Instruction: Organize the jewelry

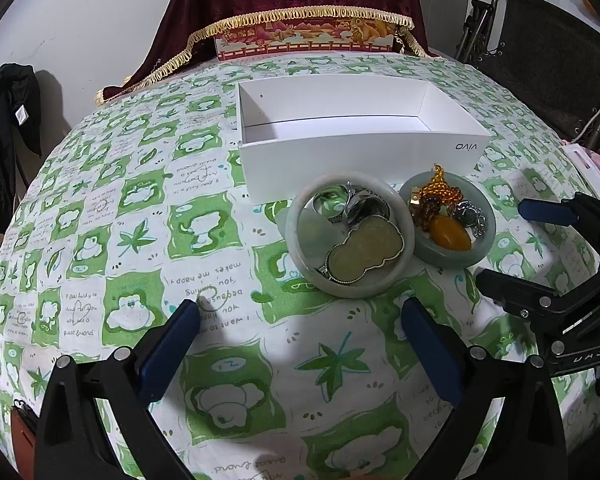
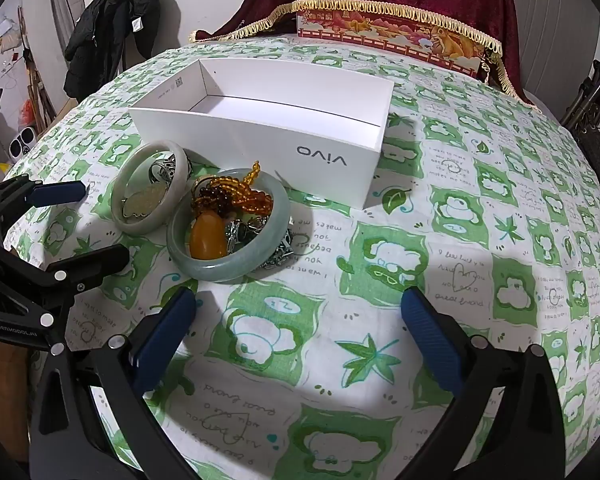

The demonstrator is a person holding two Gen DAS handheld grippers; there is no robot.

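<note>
Two bangles (image 1: 350, 236) (image 1: 448, 220) side by side on the tablecloth (image 1: 140, 240), box (image 1: 356, 136) just behind

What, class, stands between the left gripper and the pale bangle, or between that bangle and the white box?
Nothing visible. Only bare tablecloth separates the open left gripper from the pale bangle. The white box sits right behind the bangle, top open; only its near wall must be cleared.

Silver pieces (image 2: 278, 258) half hidden beneath green bangle (image 2: 228, 268), perhaps chain.
</note>
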